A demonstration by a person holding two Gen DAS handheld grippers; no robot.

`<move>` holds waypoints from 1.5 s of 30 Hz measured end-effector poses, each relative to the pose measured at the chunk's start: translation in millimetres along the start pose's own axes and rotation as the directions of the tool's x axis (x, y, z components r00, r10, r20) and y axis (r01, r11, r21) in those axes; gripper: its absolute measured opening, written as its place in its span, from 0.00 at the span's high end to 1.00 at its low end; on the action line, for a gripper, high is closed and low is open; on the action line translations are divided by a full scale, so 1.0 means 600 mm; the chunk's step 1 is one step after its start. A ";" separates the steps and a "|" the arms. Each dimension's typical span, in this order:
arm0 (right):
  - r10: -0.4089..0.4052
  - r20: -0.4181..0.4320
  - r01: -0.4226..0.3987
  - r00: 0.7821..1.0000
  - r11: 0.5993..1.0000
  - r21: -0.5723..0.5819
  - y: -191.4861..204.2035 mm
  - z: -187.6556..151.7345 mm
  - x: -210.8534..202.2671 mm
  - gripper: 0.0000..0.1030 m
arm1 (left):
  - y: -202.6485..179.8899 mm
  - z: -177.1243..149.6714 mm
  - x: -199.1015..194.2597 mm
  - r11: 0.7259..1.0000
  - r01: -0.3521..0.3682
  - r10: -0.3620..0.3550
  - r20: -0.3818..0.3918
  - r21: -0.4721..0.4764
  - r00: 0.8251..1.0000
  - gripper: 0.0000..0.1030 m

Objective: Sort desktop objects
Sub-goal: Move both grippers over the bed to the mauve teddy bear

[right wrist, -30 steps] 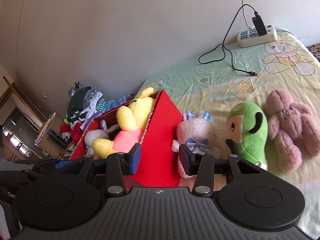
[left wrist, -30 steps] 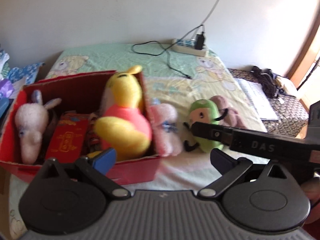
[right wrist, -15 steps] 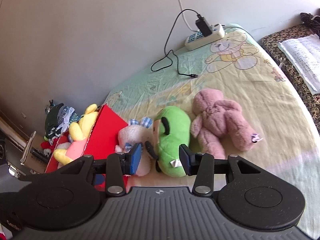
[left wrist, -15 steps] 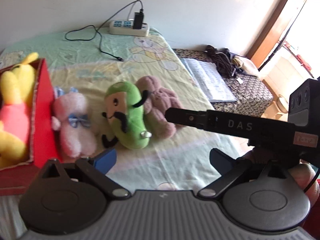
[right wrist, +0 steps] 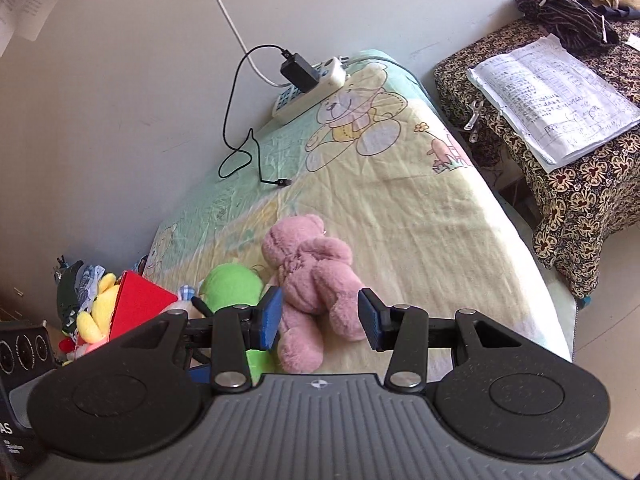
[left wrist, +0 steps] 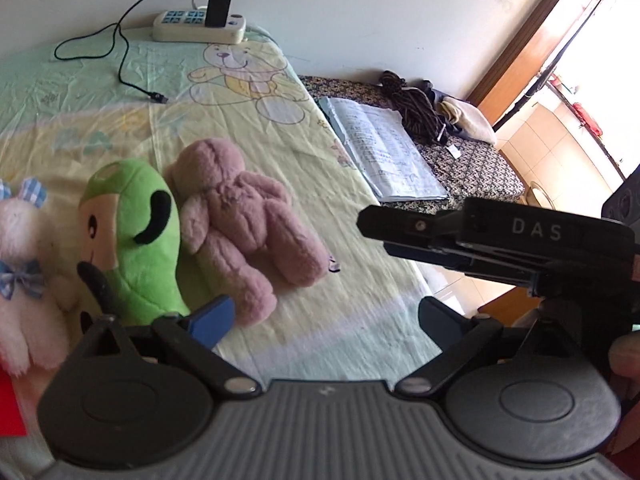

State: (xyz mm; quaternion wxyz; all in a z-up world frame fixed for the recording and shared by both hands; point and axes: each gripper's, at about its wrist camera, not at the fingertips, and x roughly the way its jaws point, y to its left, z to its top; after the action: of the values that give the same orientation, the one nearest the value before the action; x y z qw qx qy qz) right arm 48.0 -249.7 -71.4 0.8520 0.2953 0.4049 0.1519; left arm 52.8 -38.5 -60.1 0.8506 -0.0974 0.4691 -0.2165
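Now the right gripper (right wrist: 320,320), jaws apart and empty, has swung from the red box (right wrist: 138,306) to the pink bear (right wrist: 312,280) beside the green plush (right wrist: 234,286); likely the next pick. The left gripper (left wrist: 324,320) gapes too.

Setting: a home bedroom. A bed is lying against a plain wall, wearing a sheet (right wrist: 400,208) printed with cartoon bears. A power strip (left wrist: 199,25) is sitting at its far edge. On the right, a patterned cloth (right wrist: 568,184) is covering a low stand, carrying an open notebook (right wrist: 552,96) and bundled clothes (left wrist: 416,106).
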 end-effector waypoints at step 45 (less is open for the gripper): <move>0.134 -0.278 -0.118 0.951 0.990 0.075 -0.050 0.012 0.111 0.71 | 0.030 0.026 0.076 0.999 -0.038 0.037 -0.133 -0.005 0.990 0.10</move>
State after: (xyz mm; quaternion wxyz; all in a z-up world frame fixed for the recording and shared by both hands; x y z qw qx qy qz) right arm 96.0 -242.9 -126.6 0.7651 0.3201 0.5069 0.2348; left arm 92.0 -43.9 -92.7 0.8210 -0.0773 0.5273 -0.2046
